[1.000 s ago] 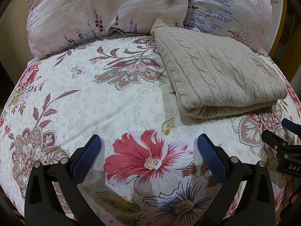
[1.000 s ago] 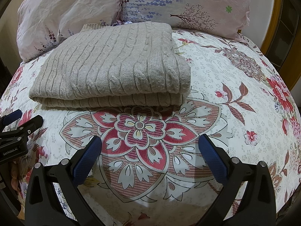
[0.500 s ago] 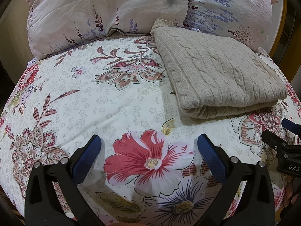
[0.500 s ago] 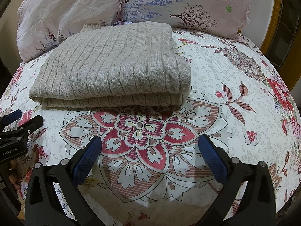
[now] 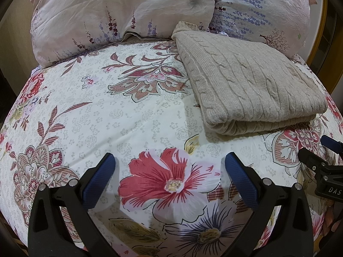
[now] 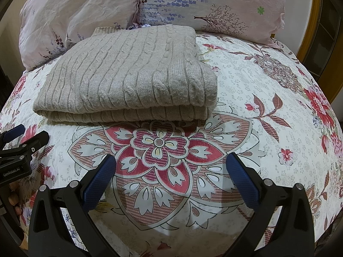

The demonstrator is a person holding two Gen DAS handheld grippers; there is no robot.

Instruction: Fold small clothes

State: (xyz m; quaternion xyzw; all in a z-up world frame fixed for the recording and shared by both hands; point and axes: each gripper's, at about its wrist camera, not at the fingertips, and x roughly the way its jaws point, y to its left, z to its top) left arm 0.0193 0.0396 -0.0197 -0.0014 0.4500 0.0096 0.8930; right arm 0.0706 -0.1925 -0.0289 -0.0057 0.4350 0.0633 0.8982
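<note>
Covering bed, floral quilt (image 5: 133, 115), two pillows (image 6: 81, 10)

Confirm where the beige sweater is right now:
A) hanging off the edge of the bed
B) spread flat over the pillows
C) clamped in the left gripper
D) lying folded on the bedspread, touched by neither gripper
D: the sweater lies folded on the bedspread, and the left gripper and right gripper are both open short of it.
</note>
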